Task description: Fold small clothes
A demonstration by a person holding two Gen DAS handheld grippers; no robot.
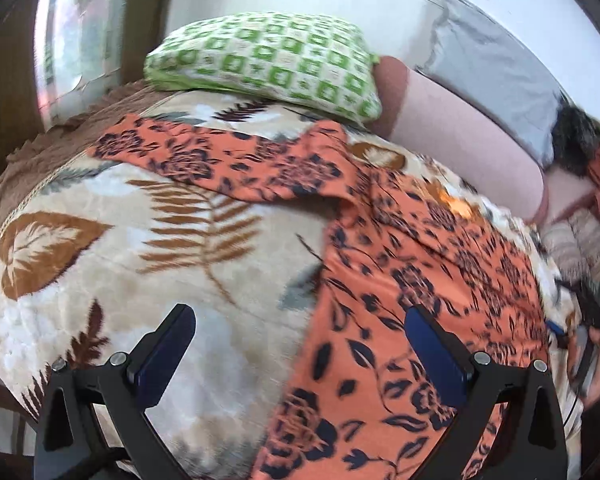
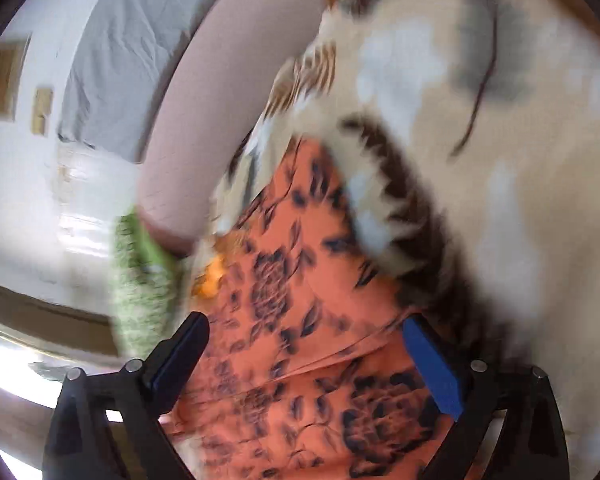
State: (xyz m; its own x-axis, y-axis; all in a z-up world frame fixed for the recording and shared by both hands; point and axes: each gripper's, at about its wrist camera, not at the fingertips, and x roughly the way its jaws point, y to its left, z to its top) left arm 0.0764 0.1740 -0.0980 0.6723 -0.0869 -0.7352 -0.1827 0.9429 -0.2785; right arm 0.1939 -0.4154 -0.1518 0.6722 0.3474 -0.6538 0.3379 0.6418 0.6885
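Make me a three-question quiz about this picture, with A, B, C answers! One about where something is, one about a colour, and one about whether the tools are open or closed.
1. Where does the green checked pillow lie?
A. At the far end of the leaf-print blanket
B. On the floor
C. Between the fingers of the left tool

2. What colour is the flowery garment?
A. Blue with white dots
B. Orange with dark flowers
C. Plain yellow

3. How do the left tool and right tool stand?
A. Both shut on the garment
B. One open, one shut
C. Both open

Answers:
1. A, the pillow sits at the far end of the blanket, beyond the garment.
2. B, both views show orange cloth with dark flowers and leaves.
3. C, in each view the two fingers stand wide apart with nothing pinched between them.
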